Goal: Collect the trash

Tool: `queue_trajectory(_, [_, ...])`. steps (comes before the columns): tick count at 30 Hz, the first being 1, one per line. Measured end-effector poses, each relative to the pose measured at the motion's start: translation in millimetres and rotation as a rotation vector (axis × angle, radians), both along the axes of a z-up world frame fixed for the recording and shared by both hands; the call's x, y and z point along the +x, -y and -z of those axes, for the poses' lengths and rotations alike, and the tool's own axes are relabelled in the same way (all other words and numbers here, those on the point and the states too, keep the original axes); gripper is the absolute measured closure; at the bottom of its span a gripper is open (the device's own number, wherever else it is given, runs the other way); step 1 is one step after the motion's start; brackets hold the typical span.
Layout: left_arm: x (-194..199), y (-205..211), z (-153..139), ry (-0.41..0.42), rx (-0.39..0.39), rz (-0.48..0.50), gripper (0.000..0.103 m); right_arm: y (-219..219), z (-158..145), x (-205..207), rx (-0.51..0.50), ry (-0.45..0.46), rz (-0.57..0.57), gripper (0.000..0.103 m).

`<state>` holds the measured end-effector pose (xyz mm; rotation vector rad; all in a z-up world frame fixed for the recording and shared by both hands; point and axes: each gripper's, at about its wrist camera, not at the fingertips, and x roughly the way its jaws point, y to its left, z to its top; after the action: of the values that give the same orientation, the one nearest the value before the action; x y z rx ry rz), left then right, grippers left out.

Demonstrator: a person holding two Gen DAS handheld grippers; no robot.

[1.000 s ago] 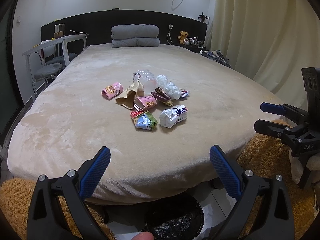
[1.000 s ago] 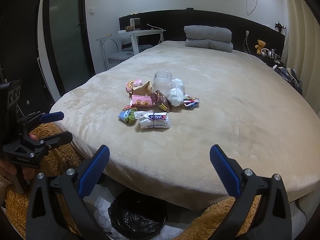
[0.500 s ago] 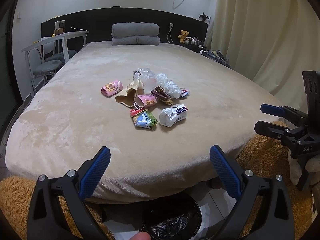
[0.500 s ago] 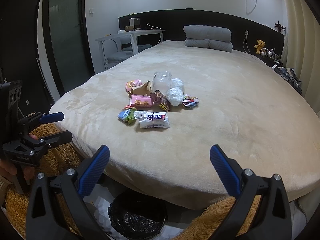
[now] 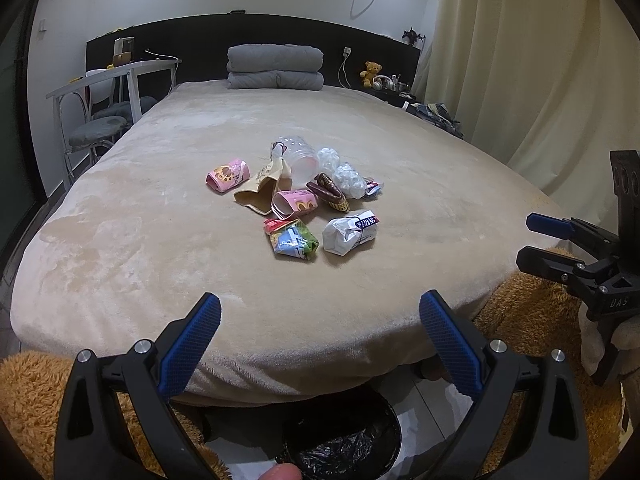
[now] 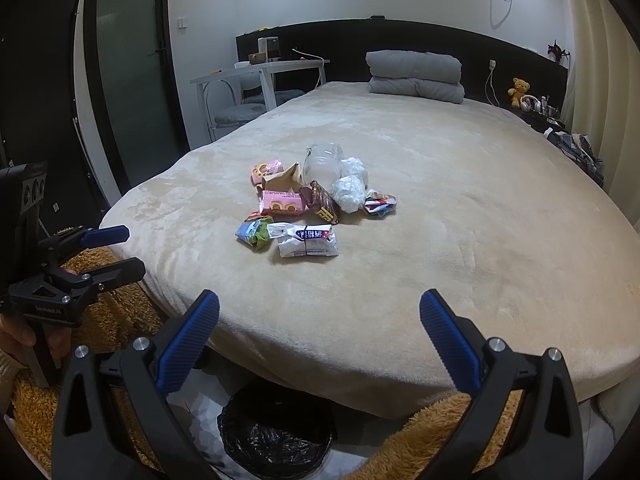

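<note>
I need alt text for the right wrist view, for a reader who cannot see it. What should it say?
A small pile of trash, wrappers, a clear jar and crumpled plastic, lies on a beige bed. The open right gripper hovers empty at the bed's near edge, above a black-lined bin on the floor. The left gripper, also open, is at the left.

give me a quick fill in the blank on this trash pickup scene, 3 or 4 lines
1. The trash pile lies on the ____.
2. Both the left gripper and the right gripper are ____, holding nothing.
3. The bin on the floor is lined with a ____ bag.
4. The folded blankets at the headboard are ____ in colour.

Missing words: bed; open; black; grey
</note>
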<state>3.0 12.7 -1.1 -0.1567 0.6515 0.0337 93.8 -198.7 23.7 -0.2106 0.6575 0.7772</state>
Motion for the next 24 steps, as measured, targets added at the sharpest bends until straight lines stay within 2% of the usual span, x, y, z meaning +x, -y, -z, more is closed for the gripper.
queue_trajectory(11, [11.7, -6.9, -6.0, -0.011, -0.006, 0.021, 0.006, -12.8, -6.4, -0.8, -0.066, 0.037, -0.003, 0.004])
queue_trajectory(15, [22.1, -9.0, -5.3, -0.036, 0.008, 0.046, 0.006, -15.4, -6.1, 14.3, -0.008, -0.050, -0.036, 0.004])
queue_trajectory(17, [28.7, -12.8, -4.0, -0.049, 0.017, 0.058, 0.006, -15.9, -4.7, 26.3, 0.011, -0.087, -0.017, 0.004])
queue_trajectory(20, [42.9, -22.0, 0.9, -0.088, 0.005, 0.086, 0.006, -21.1, -1.8, 42.6, -0.007, -0.102, 0.022, 0.004])
queue_trajectory(24, [64.3, -33.8, 10.7, -0.140, -0.004, 0.111, 0.006, -39.6, 11.4, 65.2, -0.057, -0.180, -0.050, 0.004])
